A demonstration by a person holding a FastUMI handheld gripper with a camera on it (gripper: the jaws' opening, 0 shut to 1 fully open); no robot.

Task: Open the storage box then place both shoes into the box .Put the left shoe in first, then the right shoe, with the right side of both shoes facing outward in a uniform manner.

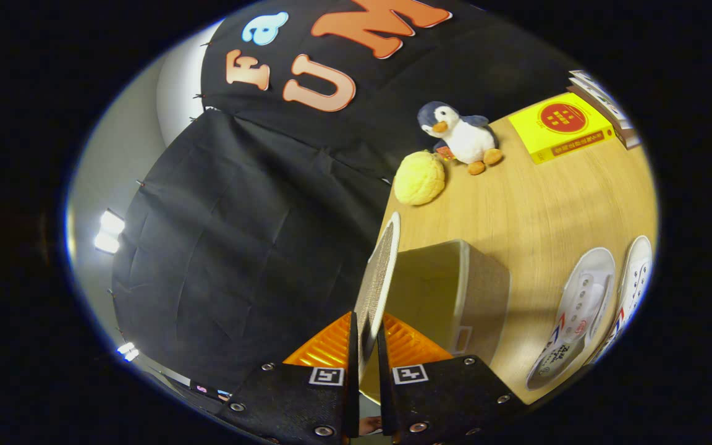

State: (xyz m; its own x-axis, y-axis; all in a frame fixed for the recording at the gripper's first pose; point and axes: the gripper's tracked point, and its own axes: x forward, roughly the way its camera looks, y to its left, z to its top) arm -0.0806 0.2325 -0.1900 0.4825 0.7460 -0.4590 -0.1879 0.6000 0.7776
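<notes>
My gripper (366,337) is shut on the edge of the storage box's lid (379,275), a thin woven panel with a pale rim that stands raised on edge between the fingers. The beige fabric storage box (455,290) sits open just beyond the fingers on the wooden table (529,204). Two white sneakers lie side by side past the box: one (578,309) nearer the box, the other (631,287) beyond it. The view is strongly tilted.
A yellow round plush (419,178) and a penguin toy (461,137) sit at the table's far edge by the black cloth wall. A yellow book (560,127) and a stack of books (603,102) lie further along. Bright lamps (109,233) shine beside the cloth.
</notes>
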